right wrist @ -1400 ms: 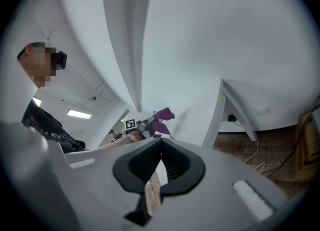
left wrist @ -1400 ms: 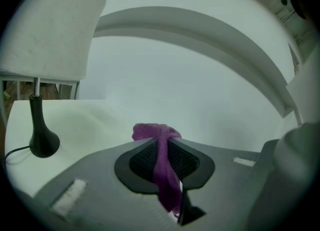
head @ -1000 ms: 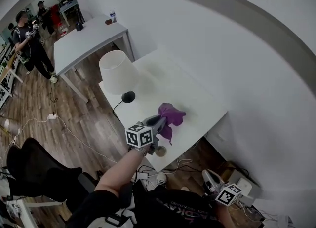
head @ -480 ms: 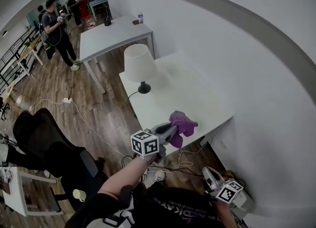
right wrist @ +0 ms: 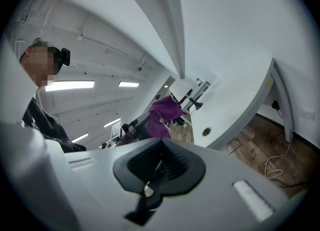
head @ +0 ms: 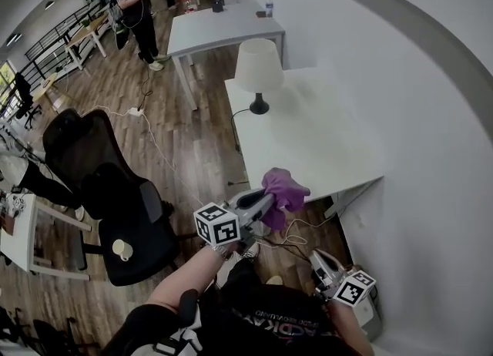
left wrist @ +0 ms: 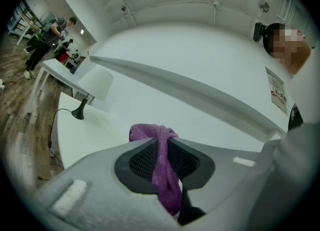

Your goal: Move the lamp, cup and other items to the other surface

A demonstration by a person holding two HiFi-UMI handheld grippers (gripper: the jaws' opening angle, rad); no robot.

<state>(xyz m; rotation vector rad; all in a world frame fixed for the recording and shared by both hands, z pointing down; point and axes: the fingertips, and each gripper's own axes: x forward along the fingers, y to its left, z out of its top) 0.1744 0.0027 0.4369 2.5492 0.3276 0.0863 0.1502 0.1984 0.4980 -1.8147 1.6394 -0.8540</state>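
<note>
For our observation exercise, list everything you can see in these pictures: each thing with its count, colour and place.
table lamp: 1, white shade on a black base, at the far end of the near table
near table: 1, white, against the wall
far table: 1, white, beyond the lamp
bottle: 1, pale, on the far table
office chair: 1, black, on the wood floor at left
cup: 1, cream, apparently on the chair's seat
cloth: 1, purple, hanging from the left gripper
cable: 1, white, along the floor
left gripper: 1, grey, clamped on the cloth
right gripper: 1, grey, jaws together, empty
</note>
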